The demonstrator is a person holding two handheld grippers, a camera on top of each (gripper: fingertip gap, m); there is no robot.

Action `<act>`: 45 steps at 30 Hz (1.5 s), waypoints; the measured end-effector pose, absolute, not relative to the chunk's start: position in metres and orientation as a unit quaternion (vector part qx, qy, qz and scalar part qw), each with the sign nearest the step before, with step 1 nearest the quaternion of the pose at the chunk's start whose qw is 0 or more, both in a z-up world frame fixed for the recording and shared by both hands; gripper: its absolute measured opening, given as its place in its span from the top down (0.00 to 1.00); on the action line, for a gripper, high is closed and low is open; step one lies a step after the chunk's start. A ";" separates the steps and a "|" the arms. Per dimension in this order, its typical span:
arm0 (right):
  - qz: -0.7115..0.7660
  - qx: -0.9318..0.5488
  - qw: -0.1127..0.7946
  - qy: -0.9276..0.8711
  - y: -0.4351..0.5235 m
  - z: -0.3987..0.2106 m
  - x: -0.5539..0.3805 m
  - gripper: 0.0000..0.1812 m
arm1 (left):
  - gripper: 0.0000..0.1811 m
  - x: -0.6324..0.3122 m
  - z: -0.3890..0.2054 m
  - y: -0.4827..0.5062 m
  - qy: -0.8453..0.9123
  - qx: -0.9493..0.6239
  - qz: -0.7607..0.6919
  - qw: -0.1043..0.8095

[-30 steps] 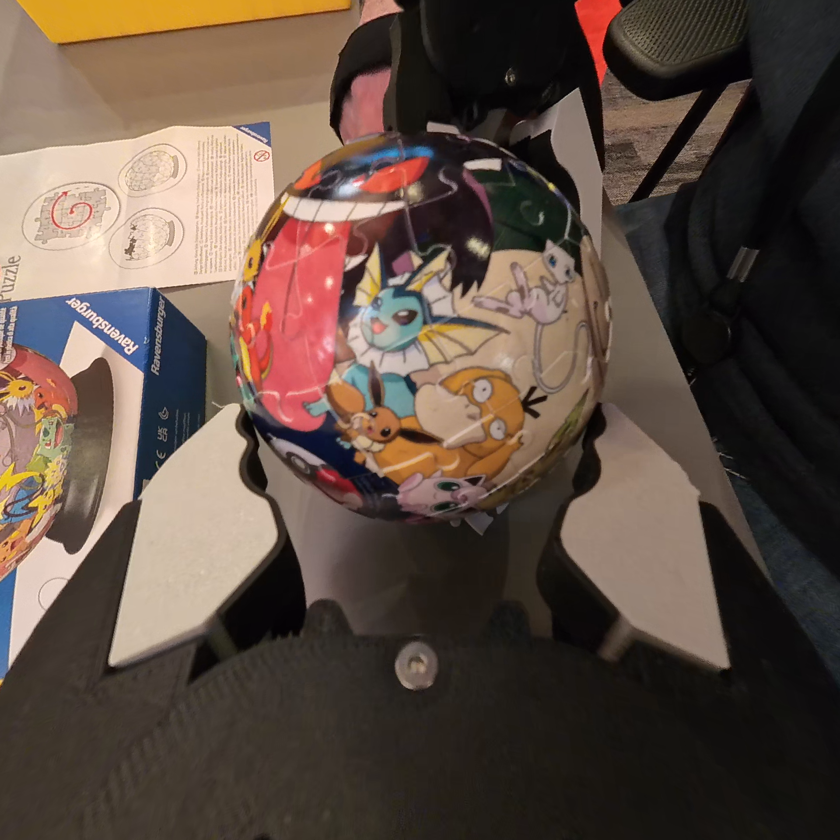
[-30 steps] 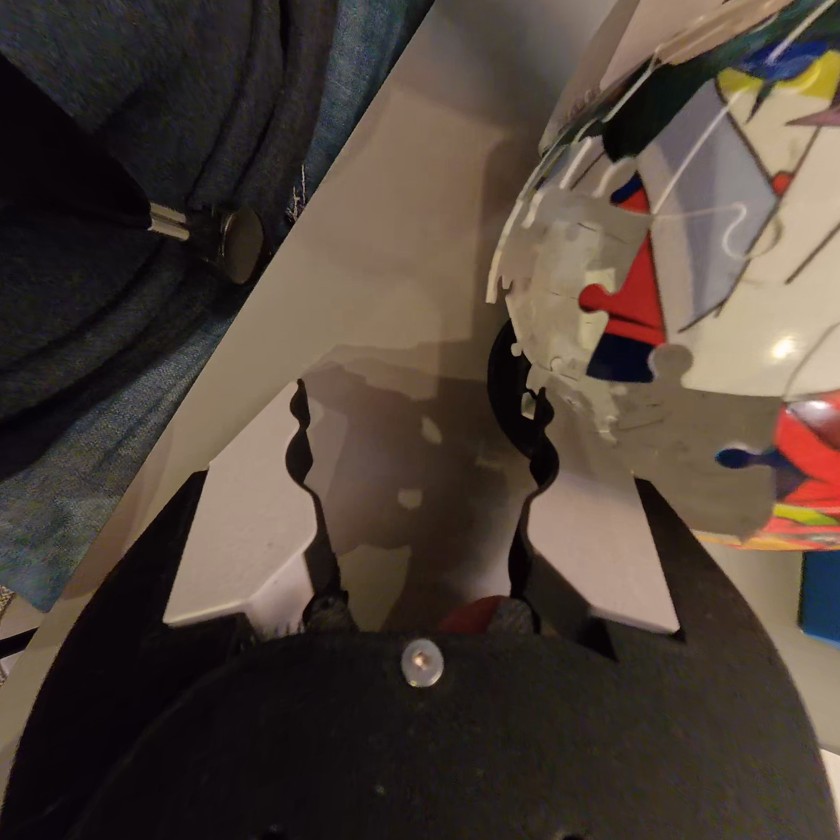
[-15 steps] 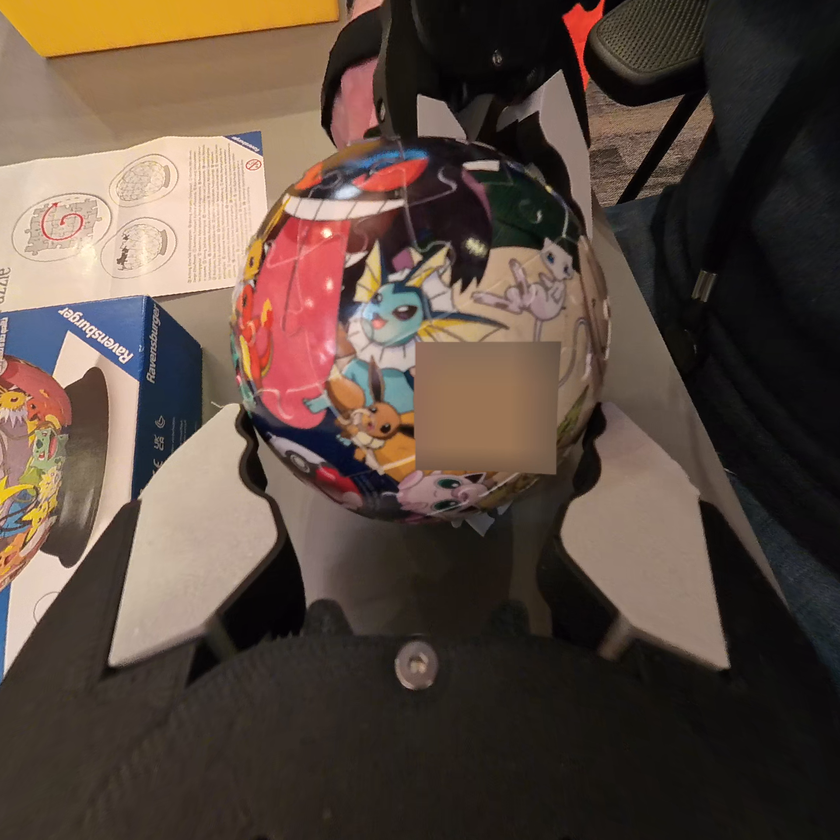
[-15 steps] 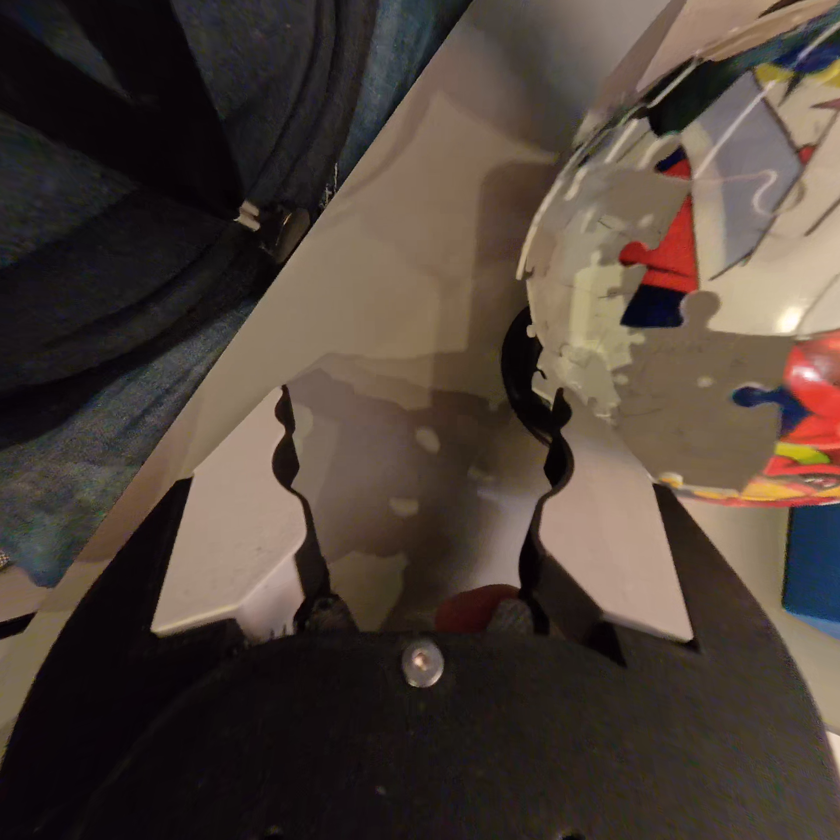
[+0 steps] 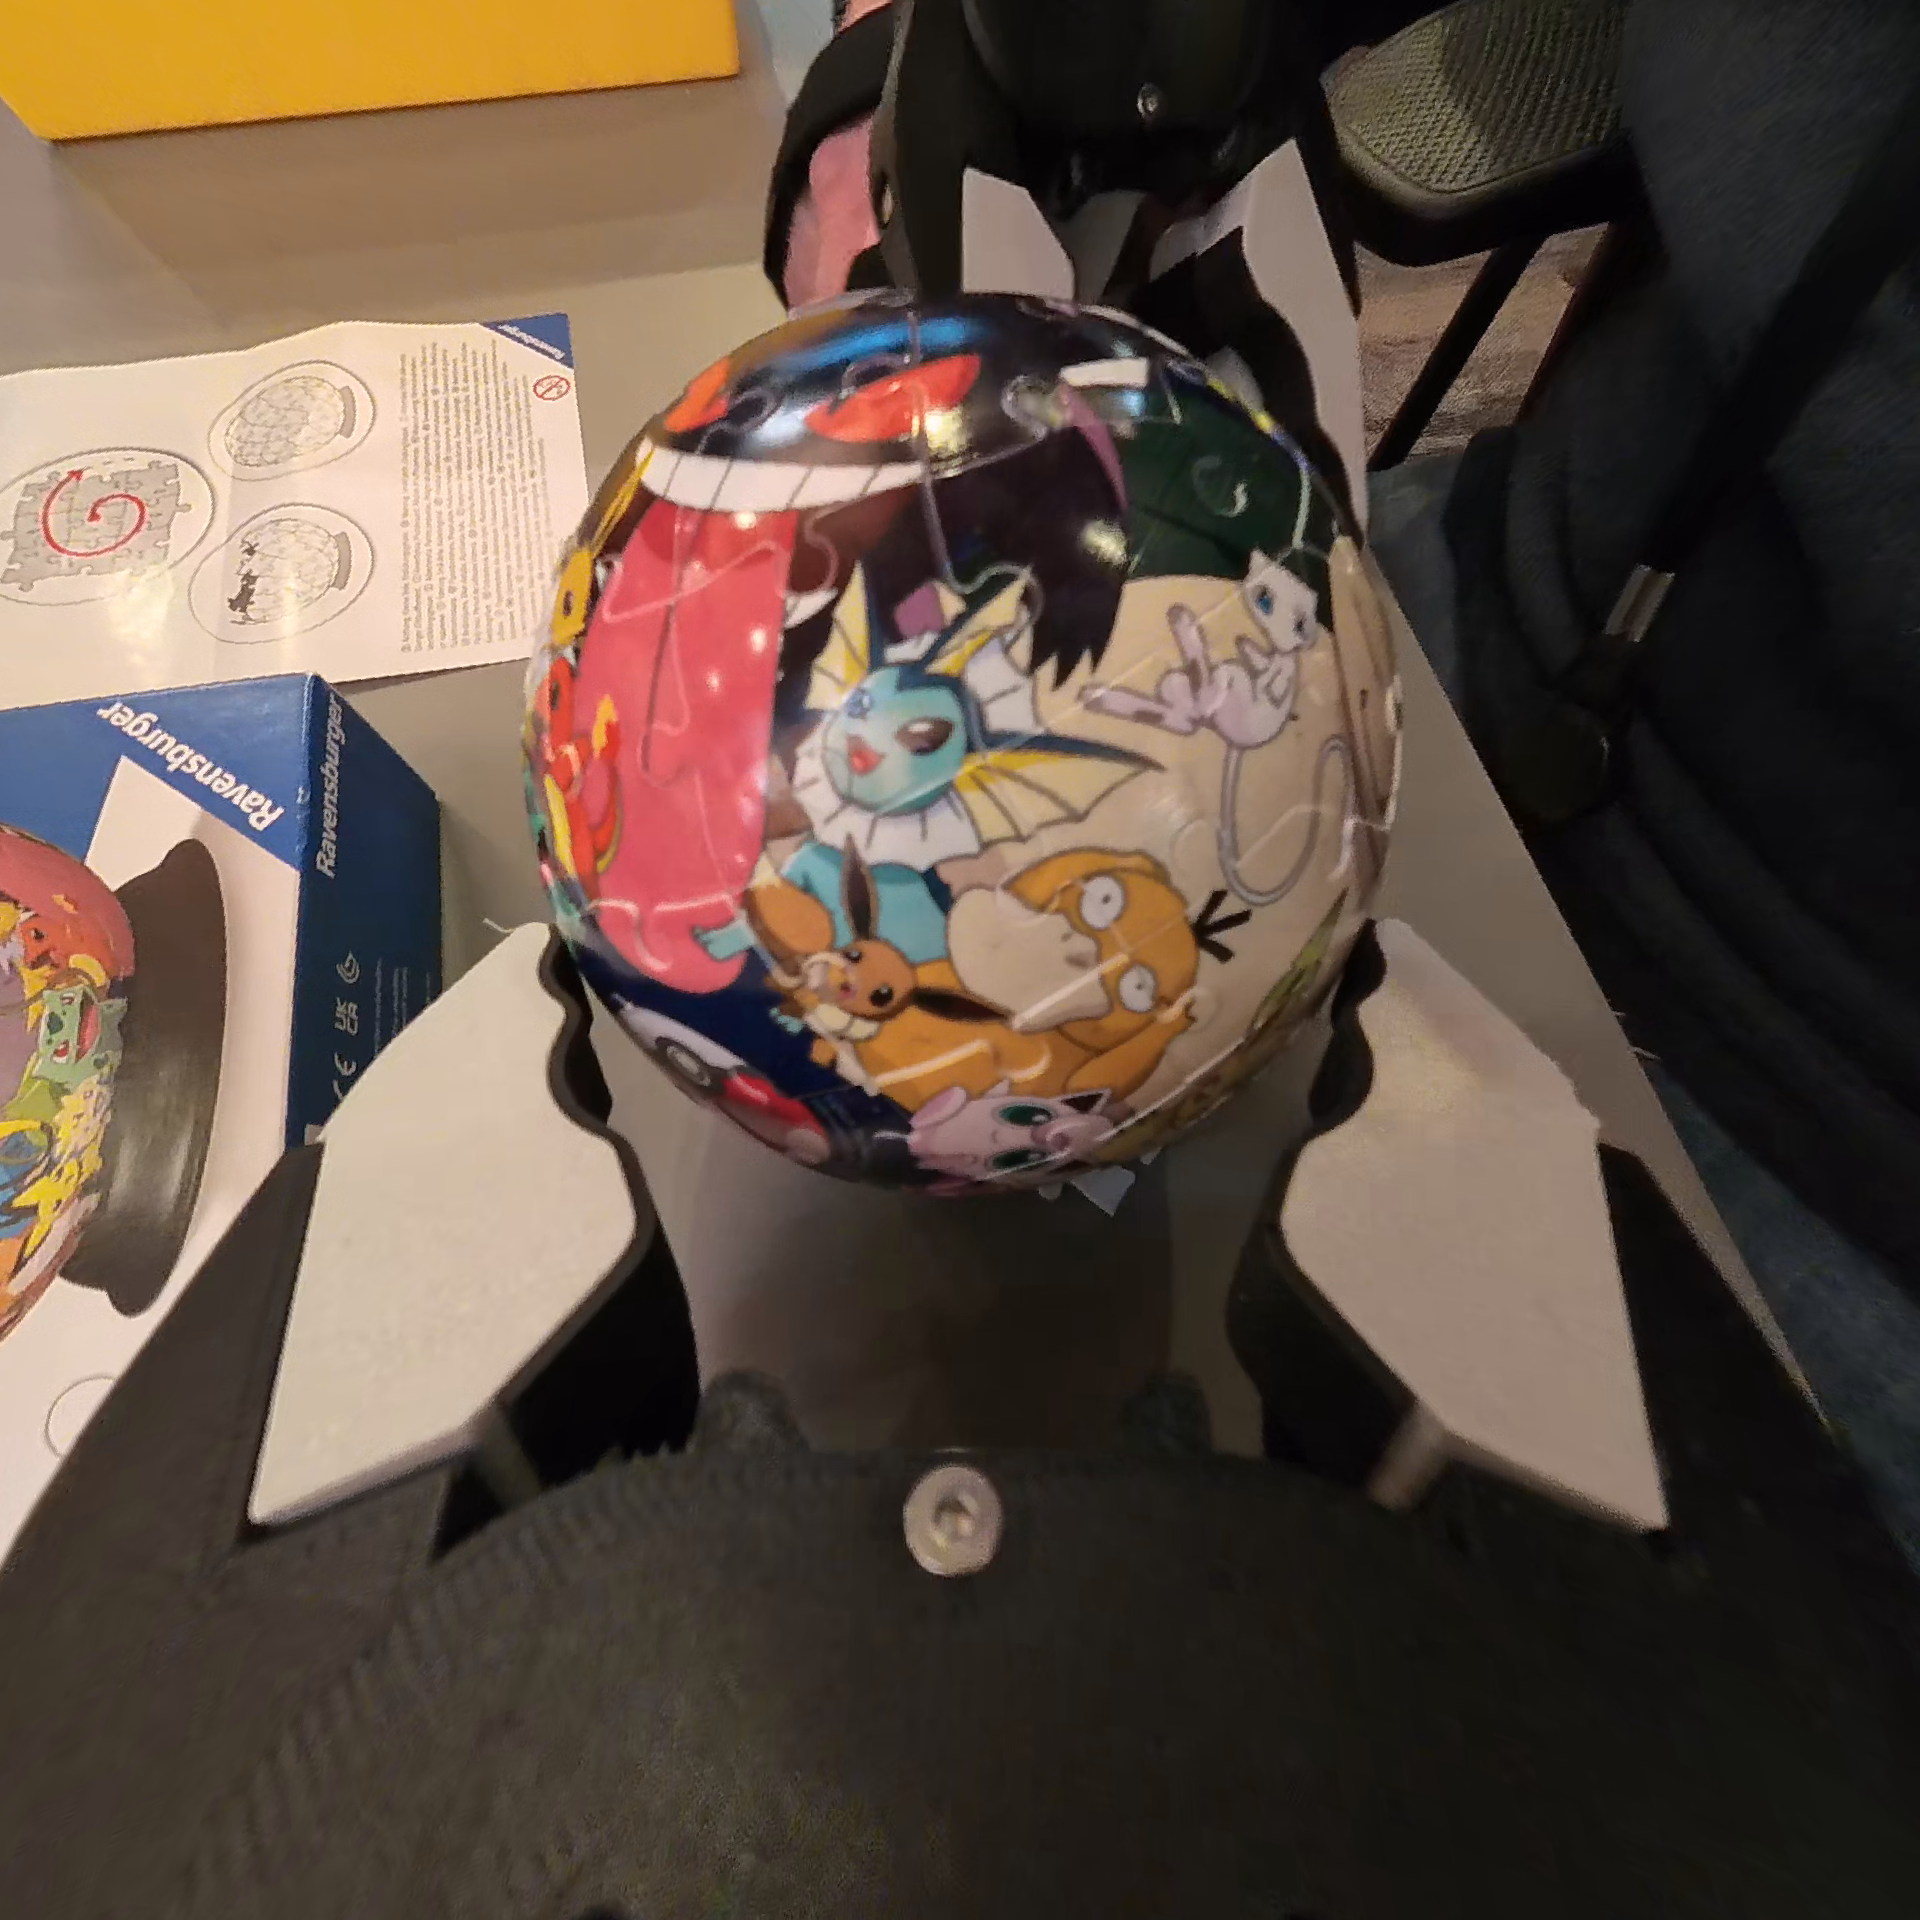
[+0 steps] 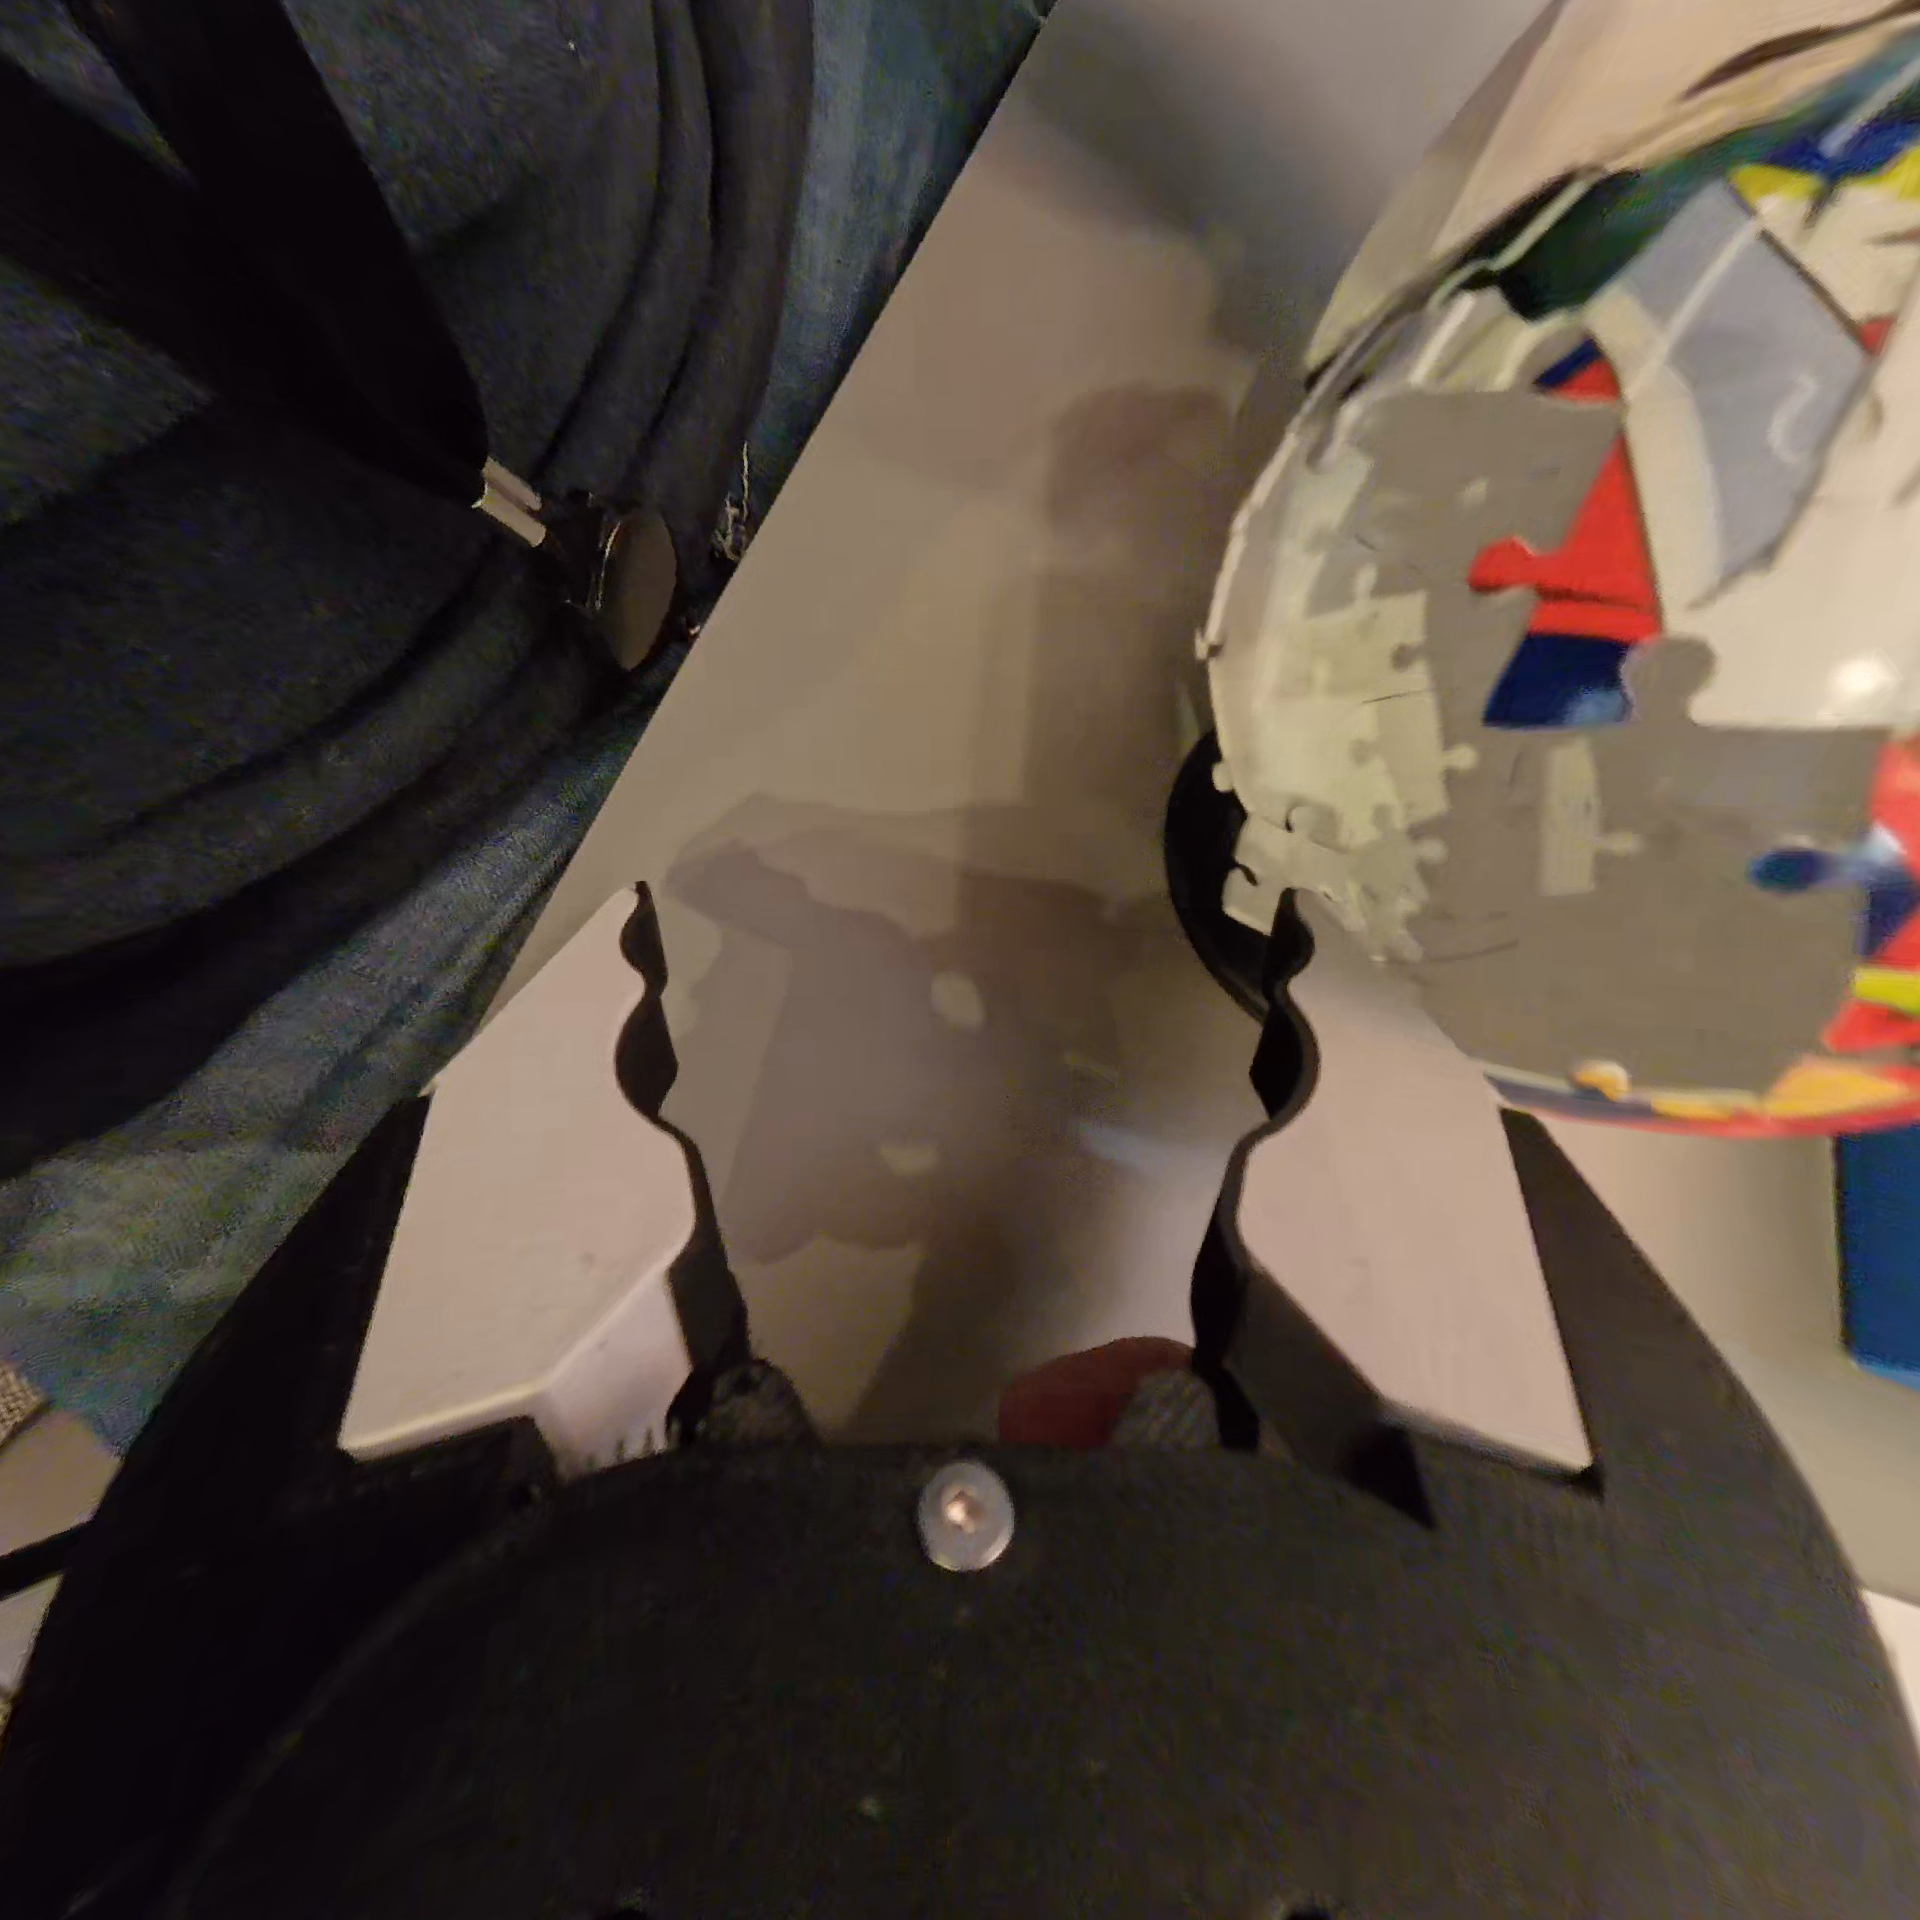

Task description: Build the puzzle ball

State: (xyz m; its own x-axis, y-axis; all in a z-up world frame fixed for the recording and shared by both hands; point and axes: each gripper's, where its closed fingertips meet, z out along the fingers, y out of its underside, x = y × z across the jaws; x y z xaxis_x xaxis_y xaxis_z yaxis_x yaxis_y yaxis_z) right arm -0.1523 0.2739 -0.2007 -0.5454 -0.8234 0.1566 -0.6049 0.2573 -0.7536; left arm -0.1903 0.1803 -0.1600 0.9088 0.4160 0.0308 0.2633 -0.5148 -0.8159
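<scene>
Glossy, curved plastic pieces locked into a nearly whole puzzle ball [image 5: 966, 748], gripped at its sides between the spread fingers of the left gripper [image 5: 961, 997], near the worktop [image 5: 665, 187] edge closest to the person. Mostly built, judging by the printed shell; grey bare patch [image 6: 1455, 748] on one side, seemingly unfinished. Right gripper [image 6: 961, 935] beside it, fingers parted, holding nothing. Blue cardboard box [image 5: 260, 883] and paper instruction sheet [image 5: 291, 499] nearby.

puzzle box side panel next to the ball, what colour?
Dark blue, with white print, on the puzzle box. Left wrist view shows it best.
</scene>
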 end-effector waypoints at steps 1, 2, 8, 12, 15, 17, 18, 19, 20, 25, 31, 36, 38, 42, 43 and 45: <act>-0.396 -0.462 0.128 0.783 0.273 -0.204 -0.150 0.36 | 0.27 -0.190 -0.160 0.180 -0.194 -0.867 0.084 0.451; -0.390 -0.467 0.122 0.784 0.273 -0.206 -0.149 0.35 | 0.27 -0.190 -0.160 0.181 -0.191 -0.868 0.083 0.450; -0.357 -0.462 0.134 0.800 0.266 -0.214 -0.145 0.21 | 0.27 -0.190 -0.160 0.182 -0.185 -0.873 0.076 0.444; -0.331 -0.461 0.148 0.810 0.267 -0.220 -0.144 0.18 | 0.27 -0.191 -0.160 0.183 -0.182 -0.873 0.071 0.447; -0.321 -0.463 0.150 0.812 0.267 -0.222 -0.143 0.17 | 0.27 -0.192 -0.160 0.183 -0.179 -0.874 0.072 0.447; -0.320 -0.463 0.151 0.813 0.267 -0.222 -0.144 0.17 | 0.27 -0.192 -0.160 0.183 -0.178 -0.874 0.072 0.446; -0.318 -0.463 0.151 0.813 0.268 -0.222 -0.144 0.17 | 0.27 -0.192 -0.160 0.183 -0.177 -0.875 0.072 0.446; -0.318 -0.464 0.152 0.813 0.268 -0.223 -0.144 0.17 | 0.27 -0.192 -0.160 0.183 -0.176 -0.875 0.071 0.445; -0.316 -0.464 0.151 0.813 0.267 -0.223 -0.144 0.17 | 0.27 -0.192 -0.160 0.183 -0.175 -0.875 0.071 0.445; -0.310 -0.462 0.152 0.817 0.268 -0.224 -0.145 0.16 | 0.27 -0.192 -0.160 0.183 -0.173 -0.875 0.070 0.447; -0.313 -0.471 0.156 0.810 0.269 -0.223 -0.145 0.17 | 0.27 -0.192 -0.160 0.183 -0.173 -0.873 0.069 0.451; -0.317 -0.478 0.156 0.804 0.270 -0.222 -0.144 0.17 | 0.27 -0.191 -0.160 0.183 -0.173 -0.874 0.070 0.448; -0.317 -0.479 0.159 0.803 0.269 -0.223 -0.144 0.17 | 0.27 -0.191 -0.160 0.183 -0.173 -0.874 0.070 0.450; -0.313 -0.477 0.161 0.805 0.269 -0.223 -0.144 0.16 | 0.27 -0.192 -0.160 0.183 -0.173 -0.872 0.069 0.452; -0.310 -0.477 0.161 0.806 0.269 -0.224 -0.143 0.16 | 0.27 -0.192 -0.160 0.183 -0.173 -0.873 0.069 0.451; -0.310 -0.474 0.163 0.808 0.268 -0.224 -0.144 0.17 | 0.27 -0.192 -0.160 0.183 -0.173 -0.873 0.069 0.450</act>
